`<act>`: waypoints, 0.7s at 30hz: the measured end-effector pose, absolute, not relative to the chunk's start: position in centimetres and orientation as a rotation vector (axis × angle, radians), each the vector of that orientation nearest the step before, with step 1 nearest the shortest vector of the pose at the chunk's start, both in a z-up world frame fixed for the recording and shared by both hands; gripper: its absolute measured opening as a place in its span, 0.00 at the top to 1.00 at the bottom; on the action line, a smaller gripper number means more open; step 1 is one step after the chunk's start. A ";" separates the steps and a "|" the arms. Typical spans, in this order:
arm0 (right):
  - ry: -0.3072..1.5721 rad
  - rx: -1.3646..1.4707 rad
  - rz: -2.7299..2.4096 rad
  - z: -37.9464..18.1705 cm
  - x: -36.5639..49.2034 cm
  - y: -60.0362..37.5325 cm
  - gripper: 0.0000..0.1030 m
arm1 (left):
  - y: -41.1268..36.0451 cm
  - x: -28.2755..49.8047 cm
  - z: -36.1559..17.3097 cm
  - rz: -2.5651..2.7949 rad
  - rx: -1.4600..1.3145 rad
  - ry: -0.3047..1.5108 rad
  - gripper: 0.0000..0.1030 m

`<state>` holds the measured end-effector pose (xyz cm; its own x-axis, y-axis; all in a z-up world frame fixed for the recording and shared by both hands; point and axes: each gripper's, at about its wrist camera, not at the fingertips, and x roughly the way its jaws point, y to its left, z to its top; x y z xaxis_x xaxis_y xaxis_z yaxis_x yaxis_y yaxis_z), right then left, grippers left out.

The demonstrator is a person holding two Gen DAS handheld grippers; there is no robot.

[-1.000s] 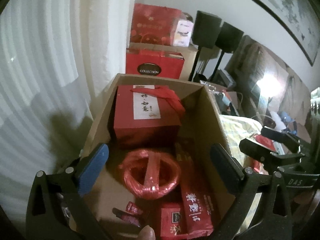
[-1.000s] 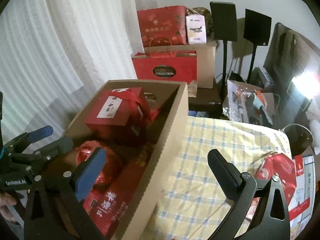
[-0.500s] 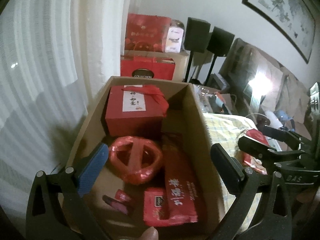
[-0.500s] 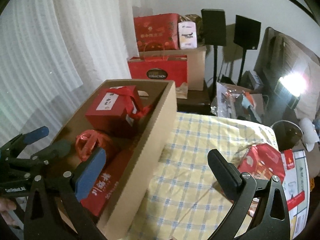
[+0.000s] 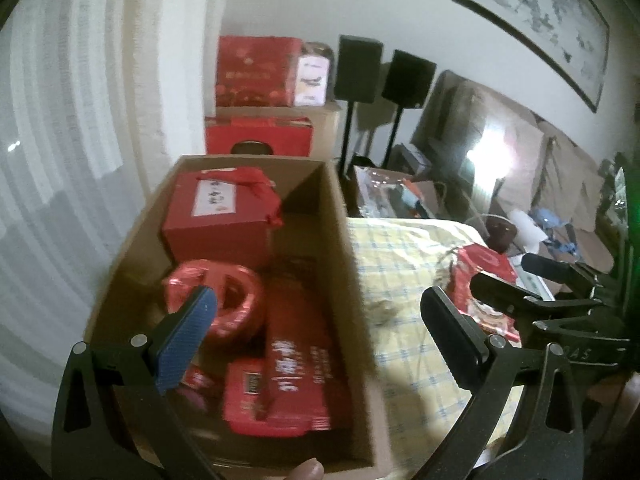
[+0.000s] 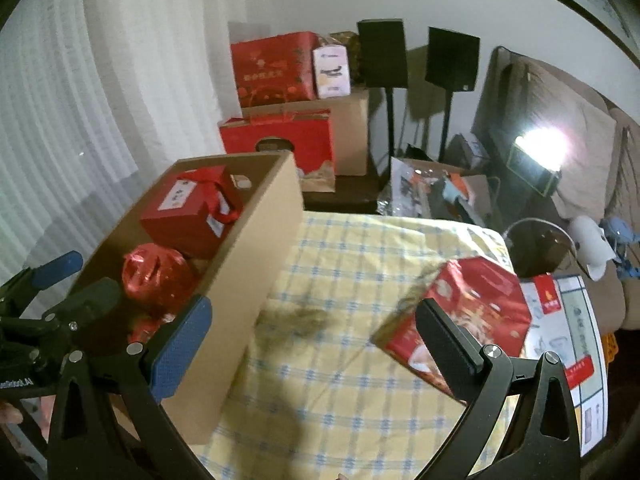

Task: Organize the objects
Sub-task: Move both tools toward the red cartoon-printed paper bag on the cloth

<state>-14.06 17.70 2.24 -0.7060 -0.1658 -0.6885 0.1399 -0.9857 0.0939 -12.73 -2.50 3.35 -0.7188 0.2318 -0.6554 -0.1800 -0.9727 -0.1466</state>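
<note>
Cardboard box [image 5: 352, 280] beneath both grippers' wide-open, empty jaws

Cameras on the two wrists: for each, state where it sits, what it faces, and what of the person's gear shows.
Left wrist: behind the open left claw, looking down into the cardboard box; right claw at right edge.
Right wrist: behind the open right claw, facing the checked cloth and red packet; left claw at left edge.
Shared: box, cloth, packet.
</note>
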 end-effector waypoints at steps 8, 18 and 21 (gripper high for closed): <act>-0.096 1.143 -2.808 1.6 -12.8 21.2 0.01 | 1.4 -12.8 2.9 2.660 -1.043 -0.086 0.01; -0.131 1.172 -2.862 1.3 -11.8 24.8 0.01 | 5.1 -13.4 2.5 2.611 -1.037 -0.059 0.01; -0.147 1.178 -2.875 1.2 -11.6 25.7 0.01 | 6.0 -13.5 2.4 2.601 -1.038 -0.046 0.01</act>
